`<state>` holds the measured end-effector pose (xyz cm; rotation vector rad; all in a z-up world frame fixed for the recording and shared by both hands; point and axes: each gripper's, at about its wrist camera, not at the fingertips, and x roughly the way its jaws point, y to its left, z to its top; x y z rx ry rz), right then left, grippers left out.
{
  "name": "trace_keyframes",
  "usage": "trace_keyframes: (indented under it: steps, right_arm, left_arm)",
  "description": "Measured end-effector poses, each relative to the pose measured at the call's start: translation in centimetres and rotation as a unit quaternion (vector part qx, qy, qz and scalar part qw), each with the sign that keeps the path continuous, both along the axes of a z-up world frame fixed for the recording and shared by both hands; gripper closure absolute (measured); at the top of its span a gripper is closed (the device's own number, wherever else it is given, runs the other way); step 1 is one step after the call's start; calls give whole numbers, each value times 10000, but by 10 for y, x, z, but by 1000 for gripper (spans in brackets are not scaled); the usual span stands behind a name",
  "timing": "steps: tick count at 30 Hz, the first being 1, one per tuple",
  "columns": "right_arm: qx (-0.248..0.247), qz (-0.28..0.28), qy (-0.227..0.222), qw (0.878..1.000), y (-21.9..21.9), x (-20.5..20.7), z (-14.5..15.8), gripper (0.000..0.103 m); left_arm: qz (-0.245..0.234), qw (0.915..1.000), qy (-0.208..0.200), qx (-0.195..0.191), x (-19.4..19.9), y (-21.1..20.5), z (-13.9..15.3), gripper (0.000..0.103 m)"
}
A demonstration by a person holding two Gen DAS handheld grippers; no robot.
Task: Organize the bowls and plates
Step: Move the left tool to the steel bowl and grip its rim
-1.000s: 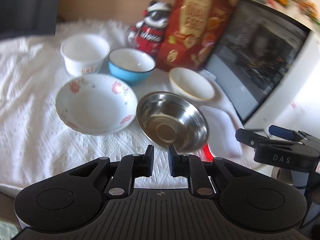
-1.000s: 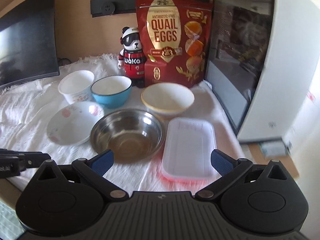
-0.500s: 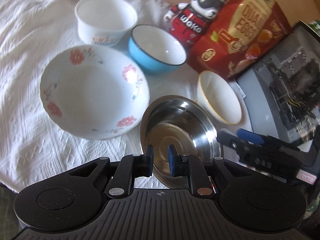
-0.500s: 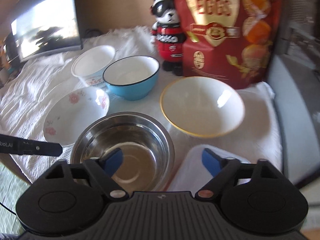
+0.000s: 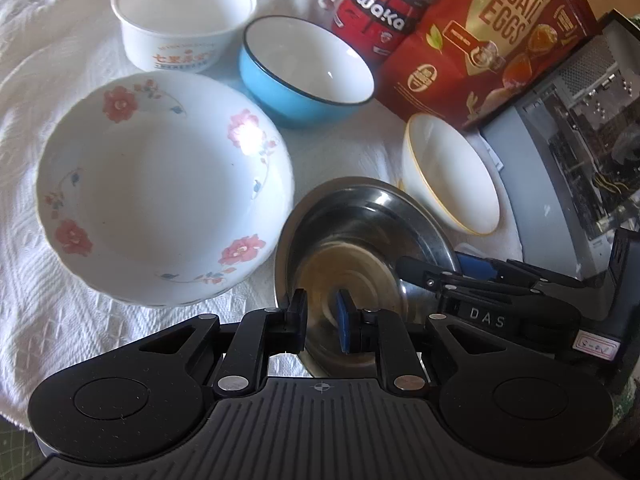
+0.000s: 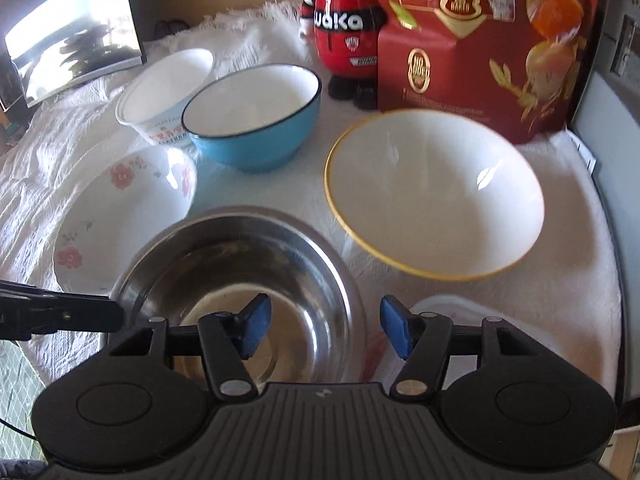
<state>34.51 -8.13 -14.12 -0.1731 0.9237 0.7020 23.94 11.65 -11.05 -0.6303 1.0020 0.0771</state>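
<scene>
A steel bowl [image 5: 360, 232] sits on the white cloth [image 5: 48, 300] nearest me. My left gripper [image 5: 321, 320] is shut to a narrow gap at the bowl's near left rim, its blue pad inside the bowl; I cannot tell whether the pads press the rim. My right gripper [image 6: 325, 324] has its jaws closing around the bowl's right rim [image 6: 358, 300], one finger inside and one outside, neither pad touching. Around it stand a flowered bowl [image 5: 160, 188], a blue bowl [image 5: 304, 76], a white paper bowl [image 5: 180, 16] and a yellow-rimmed white bowl [image 6: 432, 196].
A white tray [image 6: 460, 308] lies right of the steel bowl under my right gripper's outer finger. A panda figure [image 6: 344, 28] and a red quail-egg bag [image 6: 480, 40] stand at the back. A computer case [image 5: 580, 140] walls the right side, a monitor [image 6: 72, 40] the back left.
Both grippers have come down and forward onto the steel bowl. The right jaws have narrowed from wide open. The left jaws have kept the same narrow gap.
</scene>
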Motion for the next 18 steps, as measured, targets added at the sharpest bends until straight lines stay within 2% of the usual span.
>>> trace_keyframes:
  steps: [4, 9, 12, 18]
  right_arm:
    - [-9, -24, -34, 10000, 5, -9, 3, 42]
    - [-33, -95, -65, 9999, 6, -9, 8, 42]
    - [-50, -111, -135, 9998, 8, -10, 12, 41]
    - [-146, -157, -240, 9995, 12, -13, 12, 40]
  left_arm:
    - [-124, 9993, -230, -260, -7, 6, 12, 86]
    - [-96, 9993, -273, 243, -19, 14, 28, 86]
    - [40, 9997, -191, 173, -23, 21, 21, 86]
    - [-39, 9998, 35, 178, -15, 20, 5, 86]
